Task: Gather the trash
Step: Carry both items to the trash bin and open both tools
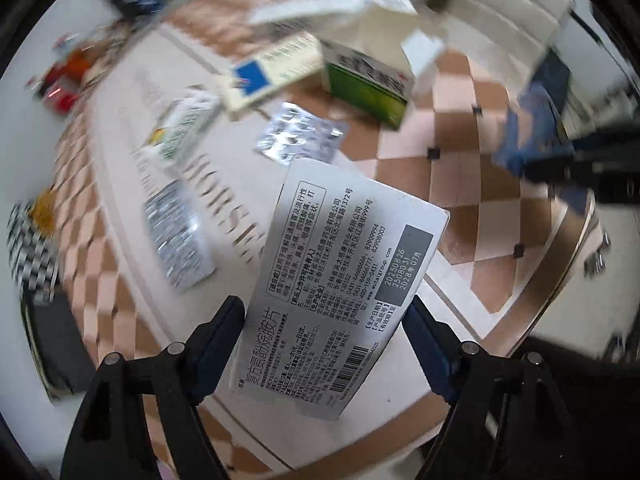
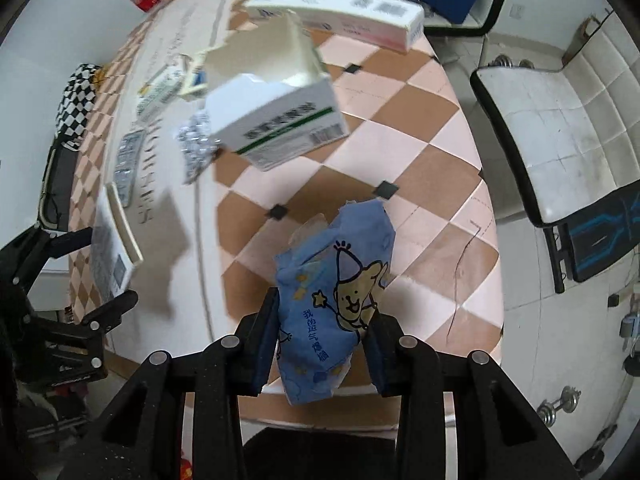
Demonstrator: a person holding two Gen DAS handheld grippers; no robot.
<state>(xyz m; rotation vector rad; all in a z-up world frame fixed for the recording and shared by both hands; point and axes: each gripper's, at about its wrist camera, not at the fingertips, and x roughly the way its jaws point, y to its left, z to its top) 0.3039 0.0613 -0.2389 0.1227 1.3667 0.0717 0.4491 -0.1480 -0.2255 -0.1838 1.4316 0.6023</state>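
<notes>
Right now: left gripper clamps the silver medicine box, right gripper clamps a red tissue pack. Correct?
Wrong colour. The right gripper clamps a blue tissue pack, as the right wrist view shows. The left gripper does clamp the silver medicine box.

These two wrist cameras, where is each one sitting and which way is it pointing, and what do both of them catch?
Left wrist: rides the left gripper, looking along its fingers over the checked table; the fingers clamp a silver medicine box.
Right wrist: rides the right gripper, facing down the table toward a white chair; its fingers squeeze a blue tissue pack, and the left gripper shows at the left edge.
Shared: the silver box, a green-striped box, and foil blister packs.
</notes>
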